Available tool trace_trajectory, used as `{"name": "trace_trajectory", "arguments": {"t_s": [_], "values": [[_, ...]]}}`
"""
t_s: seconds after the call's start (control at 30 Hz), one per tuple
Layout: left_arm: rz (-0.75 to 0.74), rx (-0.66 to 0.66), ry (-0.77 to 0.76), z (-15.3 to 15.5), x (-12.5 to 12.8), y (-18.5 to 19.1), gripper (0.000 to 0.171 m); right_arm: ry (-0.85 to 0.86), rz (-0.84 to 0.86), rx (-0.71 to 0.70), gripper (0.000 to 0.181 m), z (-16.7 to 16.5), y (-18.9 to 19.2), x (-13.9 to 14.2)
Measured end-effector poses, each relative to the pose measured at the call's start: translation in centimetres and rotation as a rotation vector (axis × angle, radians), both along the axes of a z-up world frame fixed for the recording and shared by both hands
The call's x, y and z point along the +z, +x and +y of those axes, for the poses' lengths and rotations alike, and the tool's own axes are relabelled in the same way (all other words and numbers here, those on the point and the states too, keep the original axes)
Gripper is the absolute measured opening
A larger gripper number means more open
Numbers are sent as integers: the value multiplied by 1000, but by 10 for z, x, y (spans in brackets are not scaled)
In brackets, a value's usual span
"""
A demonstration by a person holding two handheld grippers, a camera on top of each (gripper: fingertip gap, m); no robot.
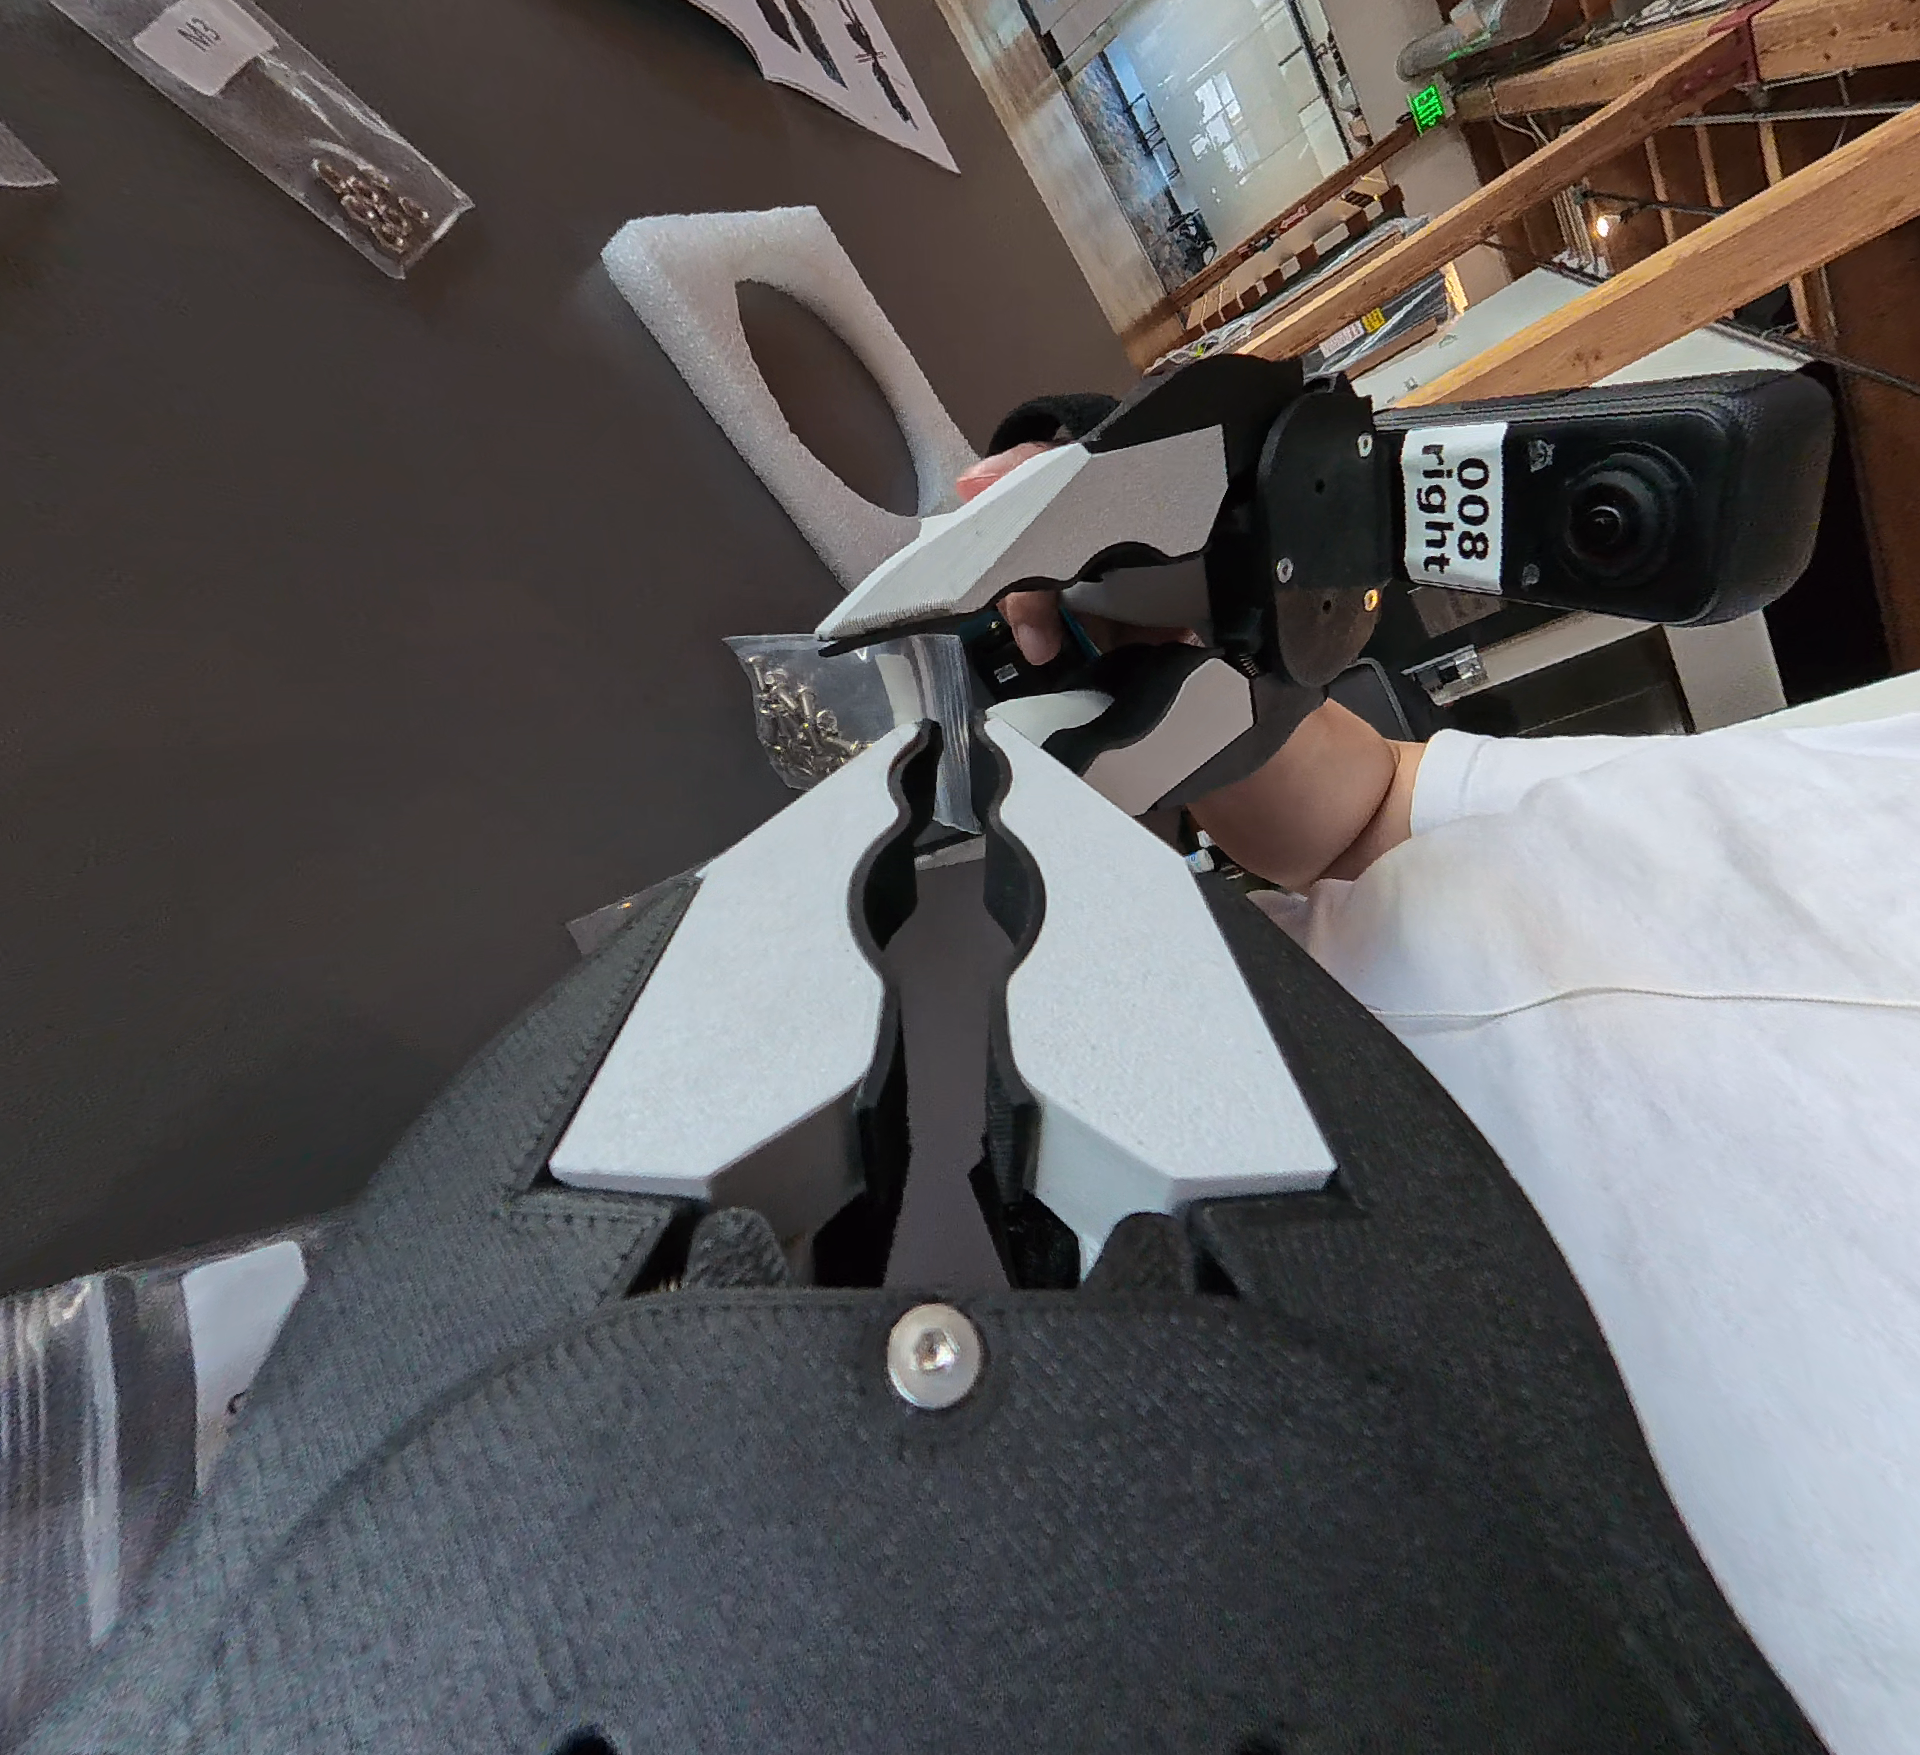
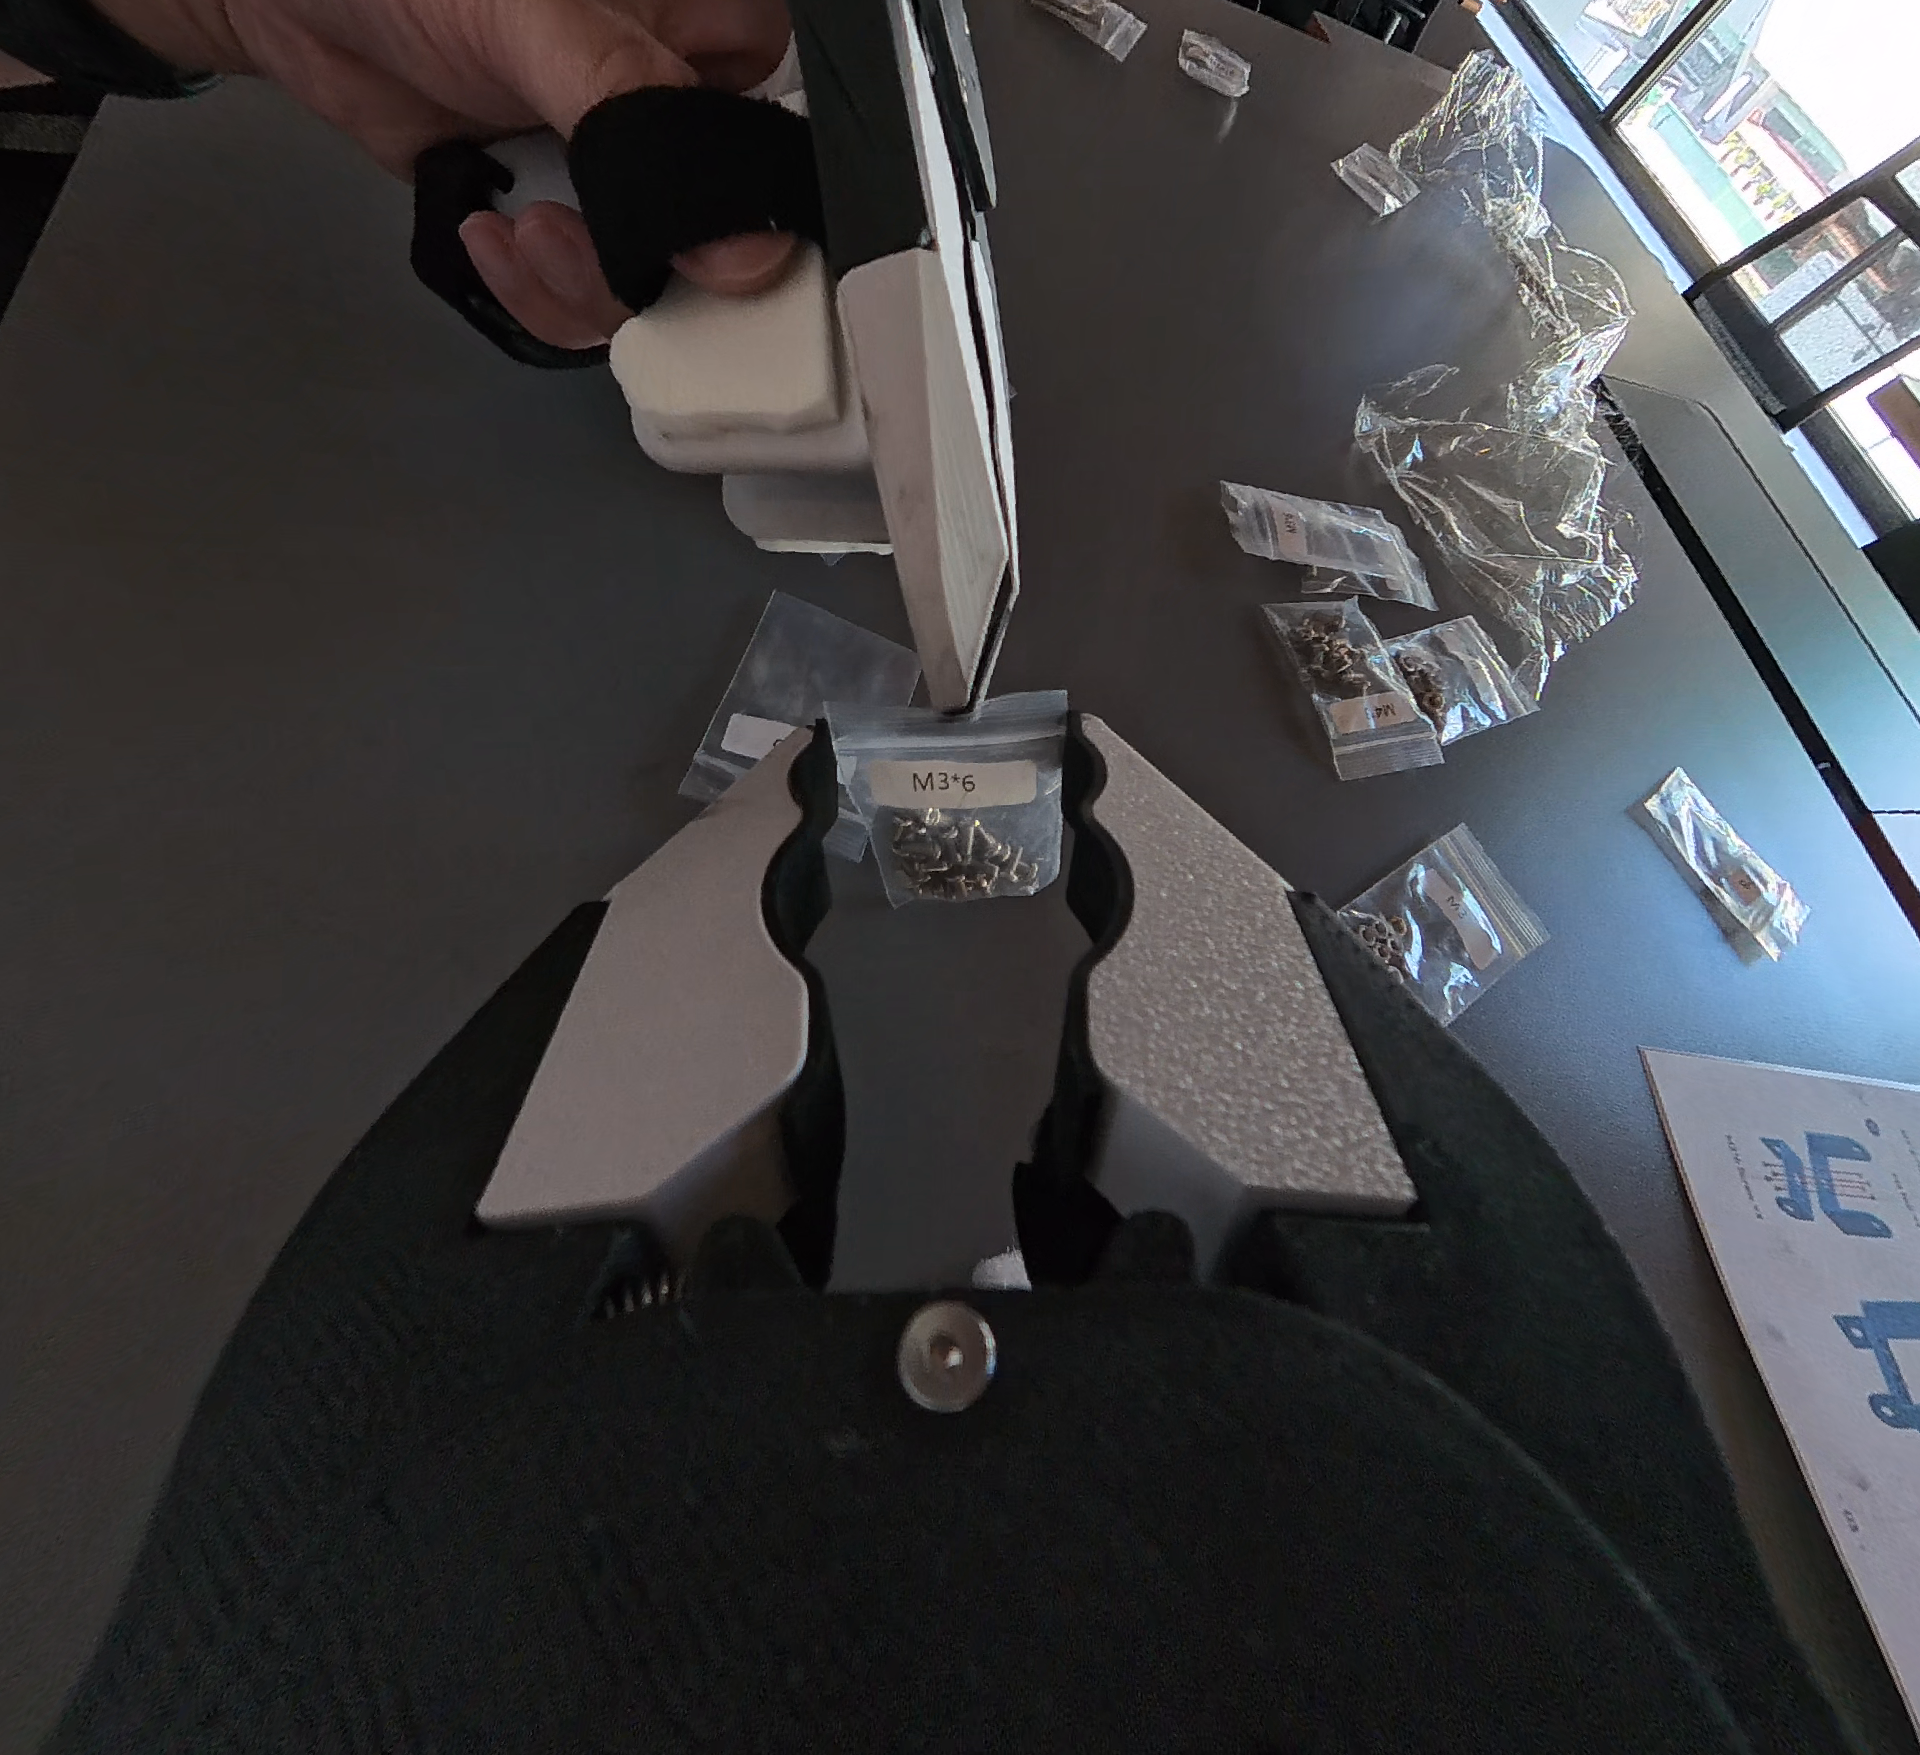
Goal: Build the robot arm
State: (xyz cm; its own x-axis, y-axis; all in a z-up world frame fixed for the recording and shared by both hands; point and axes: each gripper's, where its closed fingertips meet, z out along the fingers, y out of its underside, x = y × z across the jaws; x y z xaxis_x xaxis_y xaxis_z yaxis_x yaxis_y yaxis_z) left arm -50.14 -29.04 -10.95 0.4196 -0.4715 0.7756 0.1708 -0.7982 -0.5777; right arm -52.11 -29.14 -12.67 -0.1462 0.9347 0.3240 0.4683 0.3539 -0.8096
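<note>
A small clear zip bag of silver screws (image 2: 961,838) with a white label hangs above the dark table (image 2: 312,666). My left gripper (image 2: 961,706) comes down from above and is shut on the bag's top edge. In the left wrist view the left gripper (image 1: 953,737) pinches the bag's edge (image 1: 954,786) between its fingertips, with the screws (image 1: 800,718) bunched at the far end. My right gripper (image 2: 954,749) is open, its fingers on either side of the bag without touching it. It also shows in the left wrist view (image 1: 914,677), held by a hand.
Several other small hardware bags (image 2: 1340,677) lie on the table at right, with crumpled clear wrap (image 2: 1496,458) beyond them. A printed sheet (image 2: 1818,1290) lies at the near right. A white foam piece with a hole (image 1: 727,323) and another bag (image 1: 260,84) lie farther off. Only a small space, under 4 cm, lies between the two pairs of fingers.
</note>
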Motion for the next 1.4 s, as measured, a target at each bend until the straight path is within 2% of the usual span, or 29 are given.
{"name": "trace_trajectory", "arguments": {"t_s": [0.17, 0.77, 1.03, 1.13, 1.2, 1.27, 1.33, 1.4], "values": [[29, 10, 1, 1, -3, -2, 3, 6, 0, -2, 43, 0, 1, 0], [-56, 27, -37, 1, 0, -1, 0, -25, 21, 5, 43, 1, 3, 3], [-29, -13, -35, -2, 1, 6, 0, 5, 8, 14, 43, 0, 4, 0], [36, -19, 19, -2, 0, 7, 0, 6, -20, 5, 45, 1, 8, -1], [74, -17, 38, -1, -1, 8, 0, -84, -53, -27, 61, 2, 14, 1], [81, -24, 46, -1, 0, 12, 0, -207, -80, -98, 63, 5, 23, 6], [86, -17, 56, 1, 1, 14, 0, -327, -71, -185, 60, 10, 34, 17], [95, -24, 65, 2, 1, 19, 0, -507, -30, -276, 44, 13, 42, 29]]}}
